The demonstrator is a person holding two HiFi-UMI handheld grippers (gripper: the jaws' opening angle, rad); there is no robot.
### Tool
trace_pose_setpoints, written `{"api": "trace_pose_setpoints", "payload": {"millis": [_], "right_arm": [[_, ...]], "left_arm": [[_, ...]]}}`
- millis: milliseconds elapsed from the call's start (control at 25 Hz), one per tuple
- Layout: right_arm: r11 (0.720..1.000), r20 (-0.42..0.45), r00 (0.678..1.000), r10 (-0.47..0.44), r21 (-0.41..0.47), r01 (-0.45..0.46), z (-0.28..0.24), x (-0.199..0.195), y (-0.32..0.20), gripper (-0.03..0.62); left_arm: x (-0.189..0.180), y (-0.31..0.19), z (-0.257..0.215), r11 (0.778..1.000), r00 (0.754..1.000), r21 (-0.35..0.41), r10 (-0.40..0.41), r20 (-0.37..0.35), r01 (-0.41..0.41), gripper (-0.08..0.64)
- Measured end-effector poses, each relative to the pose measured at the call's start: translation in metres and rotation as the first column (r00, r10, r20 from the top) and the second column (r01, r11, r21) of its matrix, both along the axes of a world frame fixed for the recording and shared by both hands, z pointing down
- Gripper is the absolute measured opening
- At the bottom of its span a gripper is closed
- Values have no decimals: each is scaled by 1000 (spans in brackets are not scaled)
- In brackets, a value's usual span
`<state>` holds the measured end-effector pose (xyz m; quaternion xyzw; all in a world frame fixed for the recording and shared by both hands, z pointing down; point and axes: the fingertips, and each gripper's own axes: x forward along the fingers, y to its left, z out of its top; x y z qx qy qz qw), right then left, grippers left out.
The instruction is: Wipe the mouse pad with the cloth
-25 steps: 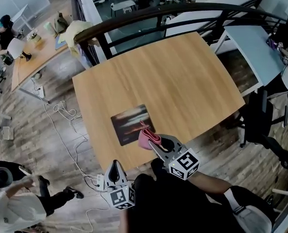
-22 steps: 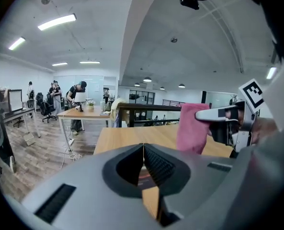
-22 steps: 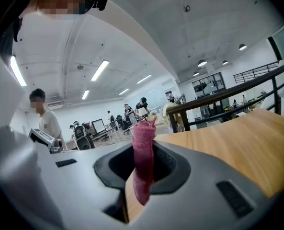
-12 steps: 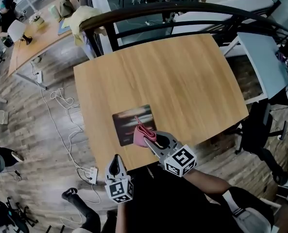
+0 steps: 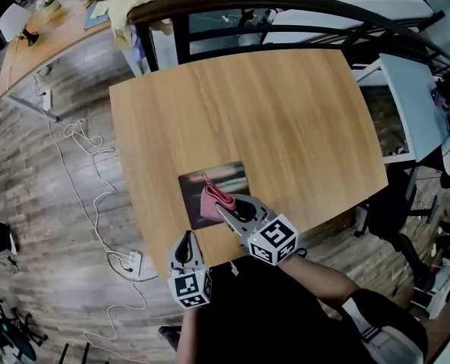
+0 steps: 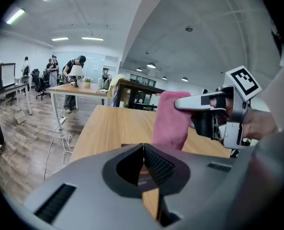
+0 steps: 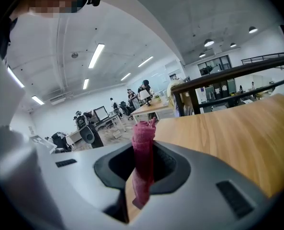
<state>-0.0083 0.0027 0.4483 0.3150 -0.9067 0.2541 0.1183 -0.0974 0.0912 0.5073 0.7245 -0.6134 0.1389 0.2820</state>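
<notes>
Mouse pad (image 5: 193, 197) right part sits under cloth (image 5: 212, 200) and right gripper (image 5: 225, 208); print too blurry to read. In left gripper view, left gripper (image 6: 142, 146) body blocks most of it.

Plank floor (image 5: 27, 279) — ceiling strip lights (image 7: 96, 55)

Table (image 5: 285, 105) at centre, with a railing (image 5: 285, 4) along its far edge. The mouse pad (image 5: 228, 177) lies on the table close to the front edge, left of the middle. The cloth (image 5: 211, 201), between the jaws of the right gripper (image 5: 226, 209), is over the pad's near-left part. The left gripper (image 5: 184, 243) is off the table's front edge, left of the right gripper and nearer than it. On the floor left of the table lie cables (image 5: 80, 146), with a power strip (image 5: 132, 263) by the front-left corner. A chair (image 5: 403, 203) stands to the right.
</notes>
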Motion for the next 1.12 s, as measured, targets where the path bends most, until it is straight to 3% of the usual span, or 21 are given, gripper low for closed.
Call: {"api": "trace_pose_setpoints", "payload": {"millis": [320, 600, 920, 1120], "right_arm": [[994, -50, 998, -33, -101, 28, 59, -31, -21, 71], [982, -24, 997, -70, -177, 64, 93, -63, -41, 71], [952, -10, 989, -151, -271, 142, 137, -106, -49, 71], [925, -53, 984, -172, -353, 143, 179, -118, -49, 71]], "left_arm": [[-7, -14, 64, 995, 998, -96, -1, -56, -5, 23], [4, -27, 105, 987, 993, -158, 9, -114, -27, 23], [6, -27, 141, 973, 990, -228, 15, -142, -47, 23], [11, -28, 159, 964, 979, -256, 25, -201, -77, 23]]}}
